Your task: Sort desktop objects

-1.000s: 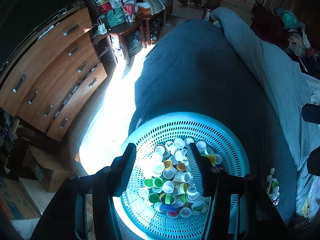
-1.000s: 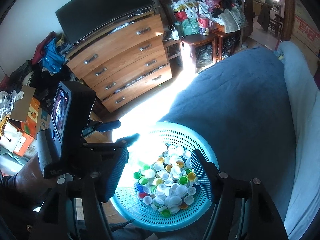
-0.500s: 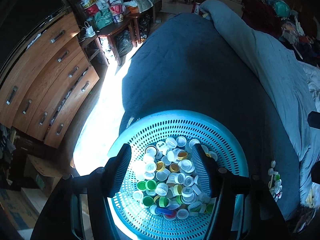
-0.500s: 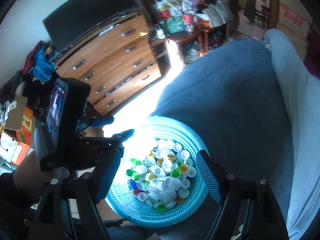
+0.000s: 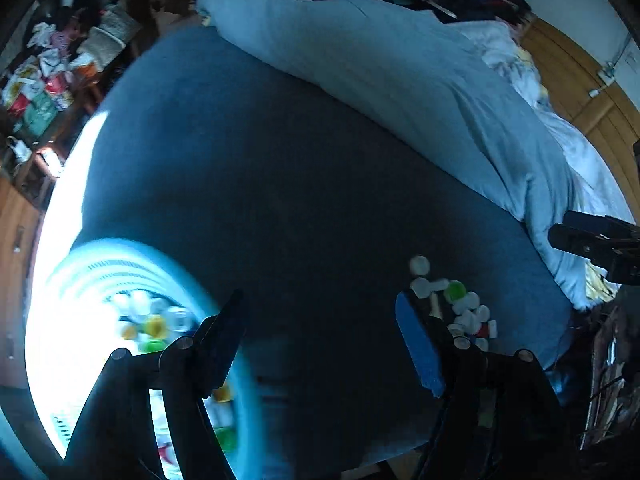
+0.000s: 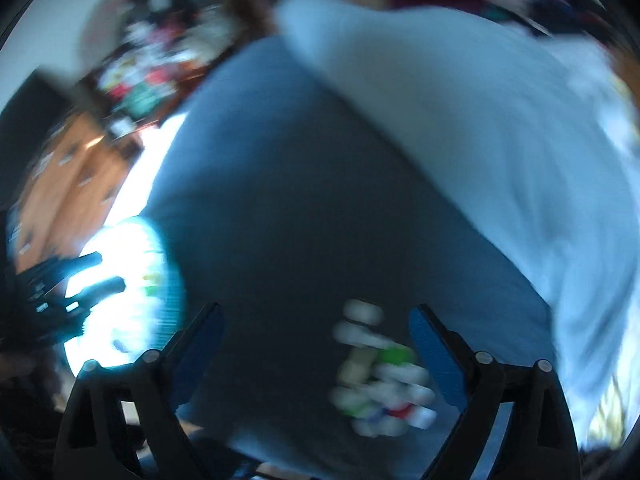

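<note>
A round teal perforated basket (image 5: 80,264) holding several bottle caps (image 5: 154,326) sits at the lower left of the left wrist view, in bright sunlight; it also shows at the left of the blurred right wrist view (image 6: 168,264). A small pile of loose caps (image 5: 460,304) lies on the dark blue bed cover (image 5: 280,200). My left gripper (image 5: 320,332) is open and empty over the cover between basket and pile. My right gripper (image 6: 316,344) is open and empty, with the loose caps (image 6: 380,376) lying between its fingers, nearer the right one.
A light blue duvet (image 5: 400,80) lies rolled along the far side of the bed. A wooden dresser (image 6: 72,152) and a cluttered side table (image 5: 44,92) stand to the left. Part of the right gripper shows at the right edge of the left wrist view (image 5: 592,244).
Both grippers have swung right, away from above the basket toward the loose caps on the bed. The basket has shifted to the left of both views. Both grippers stay open.
</note>
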Tool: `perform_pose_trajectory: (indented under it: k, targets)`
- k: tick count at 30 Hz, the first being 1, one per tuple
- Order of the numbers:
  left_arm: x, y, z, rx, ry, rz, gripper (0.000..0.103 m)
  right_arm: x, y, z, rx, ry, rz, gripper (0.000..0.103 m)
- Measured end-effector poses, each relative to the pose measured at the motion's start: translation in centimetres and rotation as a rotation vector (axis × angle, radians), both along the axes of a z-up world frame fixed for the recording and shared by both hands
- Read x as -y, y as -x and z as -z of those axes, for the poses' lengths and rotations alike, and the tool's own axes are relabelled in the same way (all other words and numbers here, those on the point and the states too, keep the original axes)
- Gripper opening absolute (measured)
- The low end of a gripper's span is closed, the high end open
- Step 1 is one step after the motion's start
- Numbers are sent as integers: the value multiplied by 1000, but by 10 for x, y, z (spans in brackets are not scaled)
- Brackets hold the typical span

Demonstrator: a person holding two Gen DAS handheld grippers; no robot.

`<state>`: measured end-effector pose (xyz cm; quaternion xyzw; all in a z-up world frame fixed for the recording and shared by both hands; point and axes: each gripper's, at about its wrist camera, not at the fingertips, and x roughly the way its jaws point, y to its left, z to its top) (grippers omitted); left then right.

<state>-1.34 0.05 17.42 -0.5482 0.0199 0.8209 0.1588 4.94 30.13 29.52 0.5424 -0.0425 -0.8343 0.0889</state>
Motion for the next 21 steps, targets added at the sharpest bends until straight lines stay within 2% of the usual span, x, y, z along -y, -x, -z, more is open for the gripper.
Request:
perform_pose_trajectory:
  k: [2,5,8,10,13,15,17,19,21]
  targets:
    - [-34,3,43,27,-6,29,69,-50,-10,41,23,-27,85,98]
    - [-63,6,101,-1,59,40,69,-106,-24,107,55,-44,168,98]
    - [-71,15,152,6,87,11,69,-143,-33,157,40,-61,212,98]
    - [-68,13,173,-4,96,-24,69,-156,-37,180,10,-59,238,98]
    - [-56,14,186,-74,101,-66,69,-171,-42,203,-67,-63,268,98]
    - [-53,15,186,-139,121,-74,71,-172,-45,208,-117,-65,283,98]
    - [-52,18,188,-170,137,-74,78,-171,-48,215,-155,-68,286,103]
    - [-53,20,191,-183,126,-59,94,-168,-50,220,-188,-95,277,103]
    - [-55,18,195,-201,142,-55,100,-167,-53,221,-210,-98,275,103]
